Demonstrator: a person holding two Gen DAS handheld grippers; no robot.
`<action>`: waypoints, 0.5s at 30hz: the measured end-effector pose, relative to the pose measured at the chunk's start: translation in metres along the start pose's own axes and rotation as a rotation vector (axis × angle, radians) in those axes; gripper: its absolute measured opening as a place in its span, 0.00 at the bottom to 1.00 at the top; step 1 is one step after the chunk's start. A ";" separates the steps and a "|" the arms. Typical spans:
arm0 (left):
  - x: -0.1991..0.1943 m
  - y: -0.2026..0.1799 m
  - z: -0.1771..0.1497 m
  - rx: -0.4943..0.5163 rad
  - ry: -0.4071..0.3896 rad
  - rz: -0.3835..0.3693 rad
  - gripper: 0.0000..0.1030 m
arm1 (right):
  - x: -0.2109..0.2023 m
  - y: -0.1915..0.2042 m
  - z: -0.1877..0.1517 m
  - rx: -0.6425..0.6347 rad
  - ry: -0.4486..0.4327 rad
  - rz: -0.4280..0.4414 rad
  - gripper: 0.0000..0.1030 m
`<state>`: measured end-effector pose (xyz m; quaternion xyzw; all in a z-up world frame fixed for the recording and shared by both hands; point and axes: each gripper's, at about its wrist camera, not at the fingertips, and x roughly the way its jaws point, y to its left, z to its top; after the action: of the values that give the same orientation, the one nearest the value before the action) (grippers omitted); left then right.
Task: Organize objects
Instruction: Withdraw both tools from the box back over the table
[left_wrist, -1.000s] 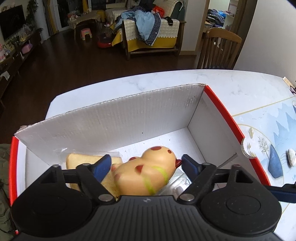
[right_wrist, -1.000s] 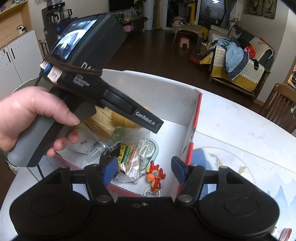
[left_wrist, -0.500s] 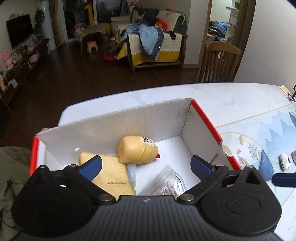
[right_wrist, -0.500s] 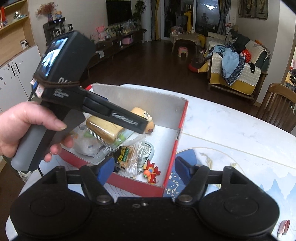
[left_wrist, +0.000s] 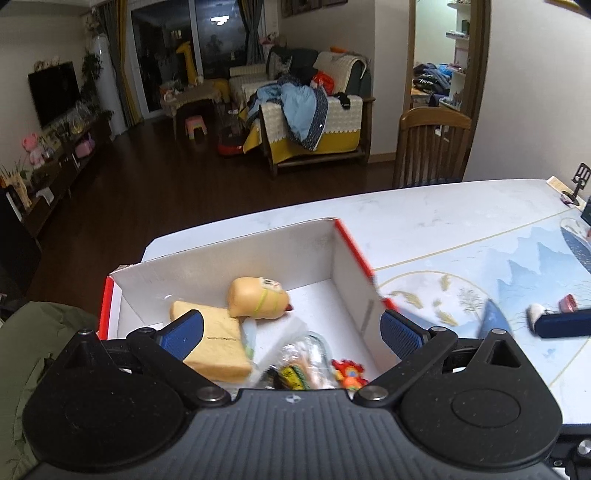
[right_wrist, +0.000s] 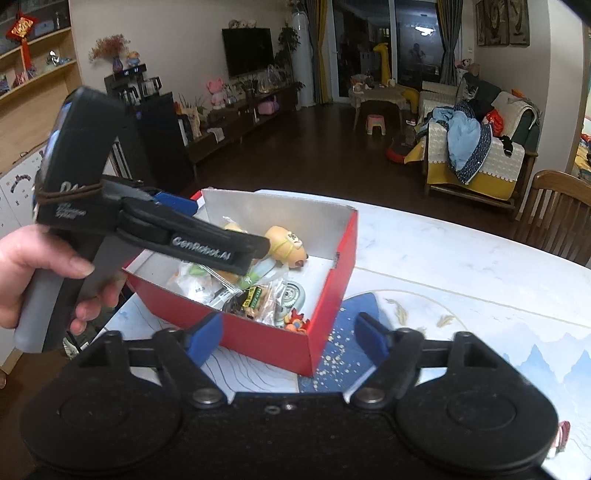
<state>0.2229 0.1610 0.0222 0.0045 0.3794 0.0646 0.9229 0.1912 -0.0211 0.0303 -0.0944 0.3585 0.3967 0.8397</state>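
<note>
Left gripper (left_wrist: 291, 330) wide open, empty, above red box (right_wrist: 334, 266) at table's (left_wrist: 424, 225) left end. Squishy duck toy (left_wrist: 256, 297) by box's back wall: prob soft, light, pinch mid-body. Right gripper (right_wrist: 290, 334) open, empty too.

White lettering "GenRobot.AI" runs along the black finger arm of the left gripper (right_wrist: 207, 236) in the right wrist view — the clearest text anywhere. On the gripper's black body, under the brown band, a few more white words stand, too blurred to read. The bread-shaped toy (left_wrist: 214, 341) at the box's near left corner carries a small dark line of print on its front edge — illegible. The green-yellow snack packet (right_wrist: 255, 297) bears characters too small to make out
</note>
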 end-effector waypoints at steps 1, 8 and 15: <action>-0.006 -0.007 -0.001 0.009 -0.010 0.002 0.99 | -0.006 -0.004 -0.003 0.004 -0.007 0.003 0.84; -0.033 -0.052 -0.010 0.036 -0.033 -0.025 0.99 | -0.044 -0.038 -0.025 0.053 -0.051 0.016 0.99; -0.044 -0.099 -0.020 0.051 -0.030 -0.056 0.99 | -0.074 -0.082 -0.052 0.114 -0.075 -0.029 1.00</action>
<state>0.1893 0.0567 0.0325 0.0185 0.3673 0.0287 0.9295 0.1921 -0.1431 0.0326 -0.0366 0.3475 0.3665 0.8623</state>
